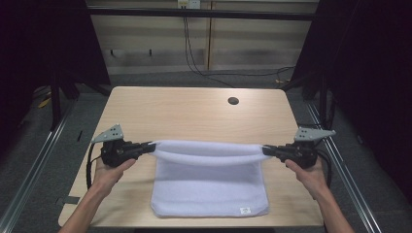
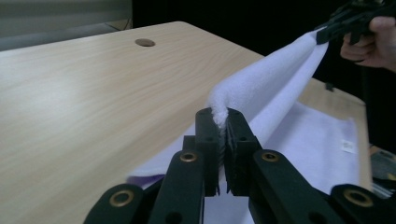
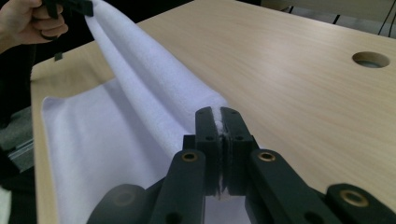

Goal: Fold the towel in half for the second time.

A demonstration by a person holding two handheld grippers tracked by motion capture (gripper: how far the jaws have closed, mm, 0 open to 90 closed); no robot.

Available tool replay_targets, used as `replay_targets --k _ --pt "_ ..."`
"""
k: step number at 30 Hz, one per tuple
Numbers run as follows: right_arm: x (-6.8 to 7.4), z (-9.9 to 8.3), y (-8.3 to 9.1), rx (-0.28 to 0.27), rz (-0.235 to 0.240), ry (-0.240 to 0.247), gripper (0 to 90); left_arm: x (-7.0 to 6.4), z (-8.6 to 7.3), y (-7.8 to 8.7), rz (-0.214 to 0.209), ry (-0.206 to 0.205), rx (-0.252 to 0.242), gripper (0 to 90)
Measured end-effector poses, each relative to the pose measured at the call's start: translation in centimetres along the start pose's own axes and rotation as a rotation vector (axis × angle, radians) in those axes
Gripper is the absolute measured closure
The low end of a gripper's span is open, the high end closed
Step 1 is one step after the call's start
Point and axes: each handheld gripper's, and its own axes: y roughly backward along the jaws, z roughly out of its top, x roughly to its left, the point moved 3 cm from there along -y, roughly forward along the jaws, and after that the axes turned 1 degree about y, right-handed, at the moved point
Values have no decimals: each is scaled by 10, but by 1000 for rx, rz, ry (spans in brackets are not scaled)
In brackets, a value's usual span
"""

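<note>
I can read no words or numbers anywhere. The one printed thing is a small white tag (image 1: pixel 245 210) sewn on the towel (image 1: pixel 209 191), near its lower right corner in the high view, with a greenish mark too small to make out. In the left gripper view the tag (image 2: pixel 346 145) shows at the right, just as blurred.

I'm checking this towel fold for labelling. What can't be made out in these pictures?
- Tag on the towel: print too small, high view.
- Towel corner inside the left hand-held gripper: hidden by its jaws.
- Corner inside the right hand-held gripper: likewise hidden.
</note>
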Motion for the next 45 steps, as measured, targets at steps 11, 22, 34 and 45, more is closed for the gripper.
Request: replay_targets --k 11,22,34,45 --pt "45 -54 12 71 56 -11 868 -36 -55 8 -42 -18 141 859" --pt "67 -105 5 299 162 -13 745 -59 -93 10 -158 -63 317 768" --pt "55 -96 24 123 8 -84 533 -46 -84 20 -56 37 231 442" --pt "22 -80 33 -97 -247 -157 388 5 -70 8 168 189 128 310"
